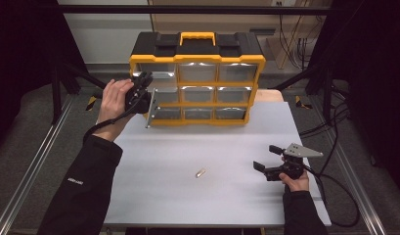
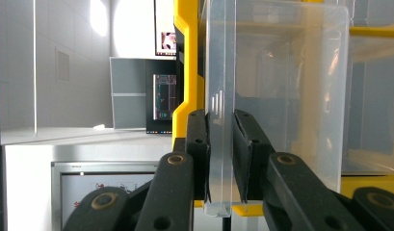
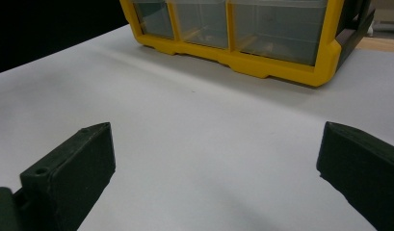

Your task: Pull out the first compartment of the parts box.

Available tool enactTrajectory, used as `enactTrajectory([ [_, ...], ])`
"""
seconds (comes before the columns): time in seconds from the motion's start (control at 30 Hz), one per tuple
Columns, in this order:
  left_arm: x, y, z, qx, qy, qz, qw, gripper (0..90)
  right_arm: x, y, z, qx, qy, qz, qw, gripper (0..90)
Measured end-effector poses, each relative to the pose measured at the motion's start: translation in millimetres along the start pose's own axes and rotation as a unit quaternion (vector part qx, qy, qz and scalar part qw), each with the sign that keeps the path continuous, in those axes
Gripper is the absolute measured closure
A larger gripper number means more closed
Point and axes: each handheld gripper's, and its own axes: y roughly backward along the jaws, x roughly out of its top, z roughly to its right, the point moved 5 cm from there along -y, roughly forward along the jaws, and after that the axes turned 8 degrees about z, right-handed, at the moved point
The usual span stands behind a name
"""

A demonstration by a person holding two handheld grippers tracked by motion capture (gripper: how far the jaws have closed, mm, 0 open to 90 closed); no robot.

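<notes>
From the high view, the left gripper (image 1: 144, 93) sits at the left end of a yellow organizer (image 1: 197, 78) with a black top and clear drawers. Its jaws are on the front wall of a clear drawer (image 1: 156, 105) that is pulled partway out of the middle row's left column and stands out toward the person. The left hand (image 1: 113, 100) wraps the gripper's body from the side away from the cabinet. The right gripper (image 1: 267, 159) hangs low over the white table (image 1: 188, 147) near its right edge, well apart from the cabinet, jaws spread wide with nothing between them. A small metal piece (image 1: 201, 173) lies on the table to the open side of those jaws, apart from them.

The left gripper view gives what the high view cannot: the left gripper (image 2: 220, 154) has its two black pads narrowed onto the thin front wall of the clear drawer (image 2: 276, 96), one pad on each face, pressing it. The drawer's box runs off to the right of the jaws, and the yellow organizer (image 2: 187, 72) frame rises just behind the left pad.

In the right gripper view, the right gripper (image 3: 214, 159) shows both jaws far apart over the bare white table (image 3: 194, 120). Straight ahead, well beyond the tips, stands the bottom row of the yellow organizer (image 3: 281, 67), its drawers shut.
</notes>
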Motion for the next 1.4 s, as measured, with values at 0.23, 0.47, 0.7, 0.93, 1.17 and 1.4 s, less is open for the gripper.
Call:
enactTrajectory([
  [0.23,0.7,2.7,1.1,0.003,-0.001,0.001,1.0,77.9,0.1,0.1,0.0,0.0,0.0,0.0,1.0,0.7],
  [0.47,1.5,5.8,1.2,0.003,-0.003,0.001,1.0,77.9,0.4,0.2,0.0,0.0,-0.001,0.002,1.0,0.7],
  [0.7,3.1,8.7,2.7,0.005,-0.004,0.002,1.0,77.9,0.4,0.0,-0.1,0.001,0.0,0.002,1.0,0.7],
  [0.93,3.9,12.2,3.2,0.005,-0.003,0.001,1.0,77.9,0.3,0.2,-0.1,0.0,-0.001,0.001,1.0,0.7],
  [1.17,5.1,15.1,3.1,0.006,-0.006,0.0,1.0,78.0,0.4,0.2,-0.2,0.0,-0.001,0.002,1.0,0.7],
  [1.4,6.2,17.8,4.2,0.007,-0.006,0.002,1.0,78.0,0.3,0.2,-0.3,0.001,-0.001,0.001,1.0,0.7],
])
